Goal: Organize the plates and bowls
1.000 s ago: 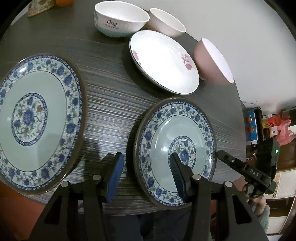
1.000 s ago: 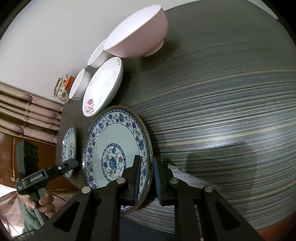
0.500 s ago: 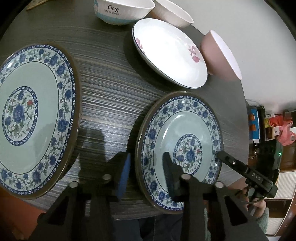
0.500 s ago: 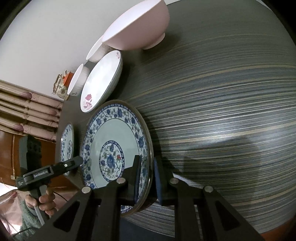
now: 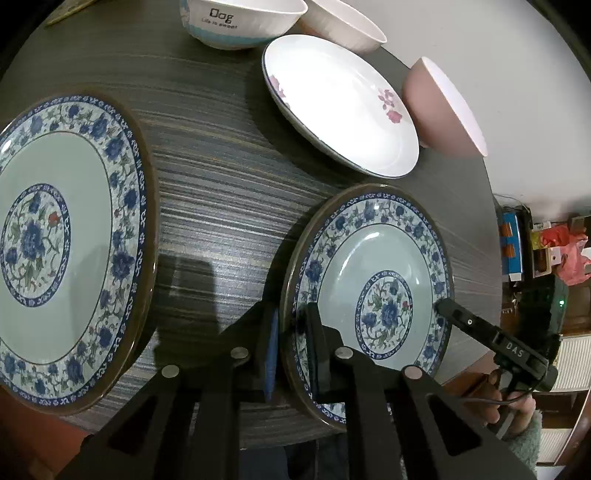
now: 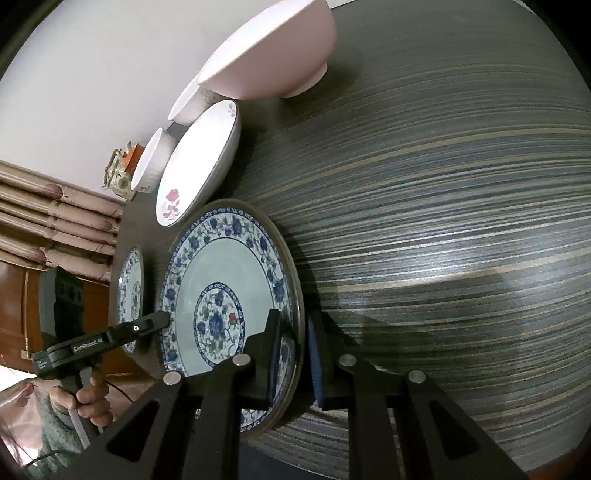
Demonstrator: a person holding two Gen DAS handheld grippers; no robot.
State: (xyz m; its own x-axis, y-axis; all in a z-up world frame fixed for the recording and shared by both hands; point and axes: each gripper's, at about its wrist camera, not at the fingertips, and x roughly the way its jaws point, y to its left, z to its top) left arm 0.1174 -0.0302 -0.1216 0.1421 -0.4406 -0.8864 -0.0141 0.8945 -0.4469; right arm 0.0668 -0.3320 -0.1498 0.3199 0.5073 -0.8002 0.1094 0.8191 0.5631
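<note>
A small blue-and-white floral plate (image 5: 384,266) (image 6: 229,273) lies on the dark striped table (image 5: 221,184) near its front edge. My left gripper (image 5: 291,332) straddles the plate's near-left rim; its jaws are closing, and the blue pads meet the rim from both sides. In the right wrist view the left gripper (image 6: 162,319) reaches the plate's far side. My right gripper (image 6: 295,332) is shut on the opposite rim, one pad above and one below. Its tip (image 5: 439,306) shows on the plate's right edge.
A larger matching plate (image 5: 55,236) (image 6: 131,291) lies to the left. Behind stand a white plate with pink flowers (image 5: 340,99) (image 6: 199,158), a pink bowl (image 5: 439,107) (image 6: 273,55), a "Dog" bowl (image 5: 240,18) and a white bowl (image 5: 340,26). Bare table (image 6: 443,221) stretches right.
The left gripper's jaws have narrowed from wide apart to tight around the small plate's rim. The right gripper has stayed clamped on the other rim.
</note>
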